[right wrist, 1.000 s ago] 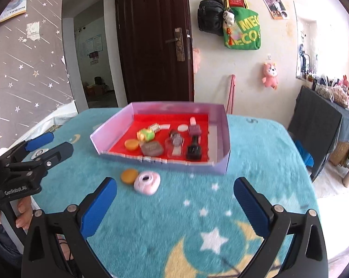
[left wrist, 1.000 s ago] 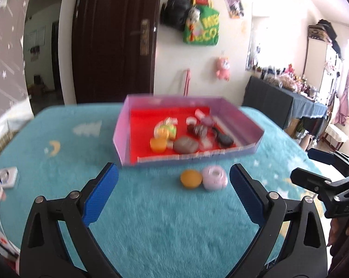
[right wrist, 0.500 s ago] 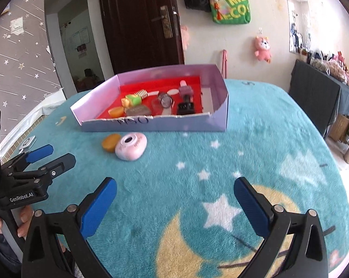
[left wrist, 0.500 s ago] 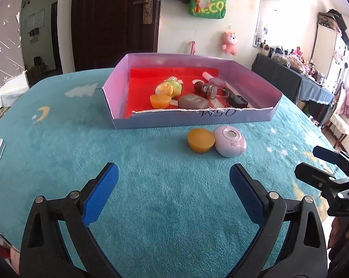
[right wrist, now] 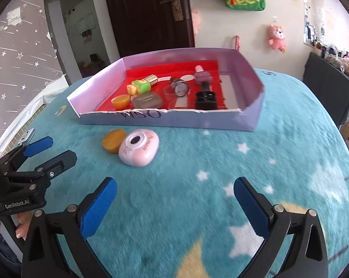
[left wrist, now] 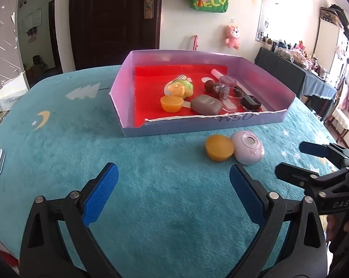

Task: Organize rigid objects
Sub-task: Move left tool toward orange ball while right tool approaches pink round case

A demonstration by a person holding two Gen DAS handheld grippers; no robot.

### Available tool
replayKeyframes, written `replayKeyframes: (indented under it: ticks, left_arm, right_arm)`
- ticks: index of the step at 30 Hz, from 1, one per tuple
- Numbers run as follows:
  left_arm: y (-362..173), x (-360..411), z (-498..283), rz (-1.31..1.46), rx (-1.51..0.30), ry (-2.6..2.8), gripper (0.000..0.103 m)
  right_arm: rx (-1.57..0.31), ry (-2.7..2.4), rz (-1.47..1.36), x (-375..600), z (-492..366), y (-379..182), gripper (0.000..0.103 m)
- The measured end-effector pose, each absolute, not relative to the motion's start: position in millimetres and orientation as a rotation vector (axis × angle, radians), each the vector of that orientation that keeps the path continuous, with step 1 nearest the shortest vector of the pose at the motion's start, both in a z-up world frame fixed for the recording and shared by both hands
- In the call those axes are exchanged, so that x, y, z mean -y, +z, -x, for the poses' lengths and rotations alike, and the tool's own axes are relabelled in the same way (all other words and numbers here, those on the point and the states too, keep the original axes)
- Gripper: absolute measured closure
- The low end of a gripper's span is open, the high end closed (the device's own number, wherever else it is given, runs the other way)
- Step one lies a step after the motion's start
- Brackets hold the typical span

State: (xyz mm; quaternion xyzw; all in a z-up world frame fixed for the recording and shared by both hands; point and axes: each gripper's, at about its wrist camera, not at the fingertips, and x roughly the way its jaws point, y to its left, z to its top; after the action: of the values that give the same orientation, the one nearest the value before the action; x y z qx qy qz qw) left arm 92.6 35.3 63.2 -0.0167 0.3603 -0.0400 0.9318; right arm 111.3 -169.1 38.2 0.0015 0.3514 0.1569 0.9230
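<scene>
Both grippers are being held wide apart over the teal blanket, nothing gripped: left gripper, right gripper. The orange cap and pink case are sitting touching, just outside the lavender box.

Open blanket in front, crowded tray behind

Bare teal blanket lies ahead of both wide-spread grippers, left gripper and right gripper, so the near ground gives free passage. An orange piece and a pink case sit touching, just before the tray's low front wall. The tray's left red floor is free; small items crowd its middle and right.
</scene>
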Motion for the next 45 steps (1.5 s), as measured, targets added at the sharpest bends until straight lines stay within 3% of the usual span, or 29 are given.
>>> replayKeyframes:
  ticks: [12,29,31,33,45]
  left_arm:
    - [72.7,-56.1,-114.8,0.01,-0.763,-0.089,0.005]
    - [53.0,-9.8,-144.6,-0.075,-0.849,-0.291,0.006]
    - [52.5,-8.6,-147.6,-0.07,-0.854,-0.313,0.009]
    - [50.4,-7.0,-151.1,-0.07,-0.872,-0.337,0.019]
    - [41.0,2.1,-160.6,-0.09,-0.927,-0.399,0.046]
  right_arm:
    - [-0.853,0.35,0.048,124.5,-165.2,27.6,0.0]
    - [-0.833,0.392,0.085,159.9,-168.8,28.2,0.0]
    - [-0.823,0.427,0.1,157.1,-167.8,29.3,0.001]
    - [-0.817,0.449,0.121,154.4,-168.0,29.8,0.006]
    - [-0.8,0.523,0.193,143.0,-175.5,31.5,0.027]
